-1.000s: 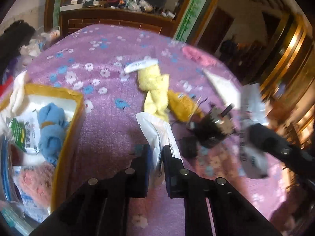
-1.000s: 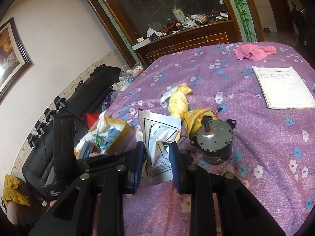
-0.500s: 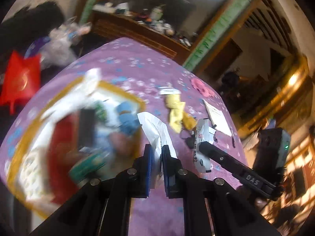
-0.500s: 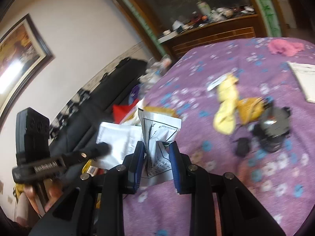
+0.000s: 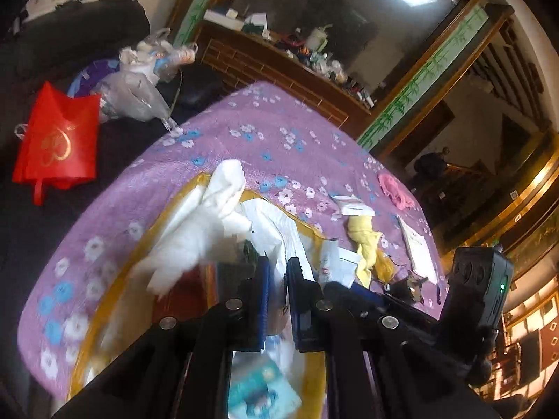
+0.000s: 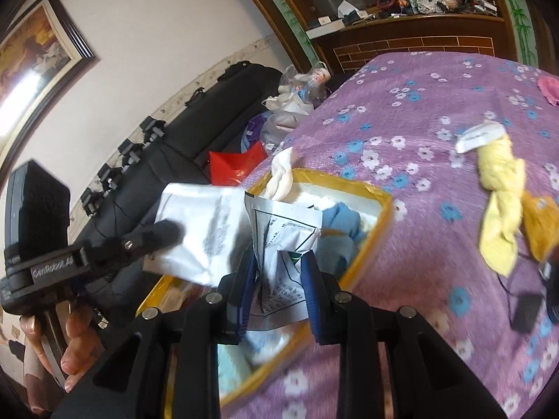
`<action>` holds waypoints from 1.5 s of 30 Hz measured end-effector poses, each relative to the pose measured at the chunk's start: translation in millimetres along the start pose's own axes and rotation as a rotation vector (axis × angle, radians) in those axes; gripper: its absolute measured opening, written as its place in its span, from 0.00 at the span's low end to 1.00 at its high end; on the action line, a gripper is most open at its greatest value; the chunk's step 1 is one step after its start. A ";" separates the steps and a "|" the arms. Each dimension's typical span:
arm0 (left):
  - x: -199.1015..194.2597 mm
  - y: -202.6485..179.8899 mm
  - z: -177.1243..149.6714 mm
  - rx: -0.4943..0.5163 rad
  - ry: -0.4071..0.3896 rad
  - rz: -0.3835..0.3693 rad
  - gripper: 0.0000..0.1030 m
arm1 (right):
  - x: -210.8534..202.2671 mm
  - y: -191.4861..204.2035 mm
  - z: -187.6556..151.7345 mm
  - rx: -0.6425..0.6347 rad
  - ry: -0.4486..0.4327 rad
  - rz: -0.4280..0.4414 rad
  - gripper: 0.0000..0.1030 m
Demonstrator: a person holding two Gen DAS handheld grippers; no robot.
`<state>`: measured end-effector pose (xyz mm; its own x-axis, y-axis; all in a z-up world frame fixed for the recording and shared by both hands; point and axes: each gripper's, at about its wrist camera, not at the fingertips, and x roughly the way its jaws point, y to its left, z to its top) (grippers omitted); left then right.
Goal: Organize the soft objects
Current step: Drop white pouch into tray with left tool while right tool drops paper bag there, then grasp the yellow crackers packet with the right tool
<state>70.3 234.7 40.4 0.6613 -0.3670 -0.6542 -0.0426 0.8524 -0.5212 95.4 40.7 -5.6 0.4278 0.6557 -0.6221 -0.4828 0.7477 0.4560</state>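
Note:
My left gripper (image 5: 277, 269) is shut on a white packet (image 5: 276, 230) and hangs over the yellow-rimmed box (image 5: 118, 286). The right wrist view shows that gripper (image 6: 164, 235) from the side, with its packet (image 6: 199, 227) above the box's left part. My right gripper (image 6: 277, 269) has a printed white packet (image 6: 283, 241) between its pads, above the box rim (image 6: 349, 181). Its jaws are opening, and the pads still touch the packet. In the box lie a blue soft thing (image 6: 342, 223) and a white cloth (image 5: 206, 223). A yellow cloth (image 6: 499, 192) lies on the purple flowered cover.
A pink cloth (image 5: 394, 188), a paper sheet (image 5: 417, 248) and a dark motor (image 5: 408, 282) lie further right on the table. A red bag (image 5: 56, 143) and plastic bags sit on the black sofa beyond the left edge. A person's hand (image 6: 77, 342) holds the left gripper.
Both grippers have carried their packets leftward from the middle of the table to above the yellow-rimmed box. The yellow cloth and the motor now lie off to the right.

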 end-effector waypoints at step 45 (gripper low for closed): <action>82.1 -130.0 -48.1 0.219 0.140 -0.032 0.73 | -28.0 -226.1 74.0 0.075 0.458 -0.259 0.69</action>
<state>94.1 75.8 28.1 0.5493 -0.4299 -0.7166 0.1500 0.8943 -0.4215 249.1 -138.9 -44.2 0.1398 0.3483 -0.9269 -0.3425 0.8953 0.2848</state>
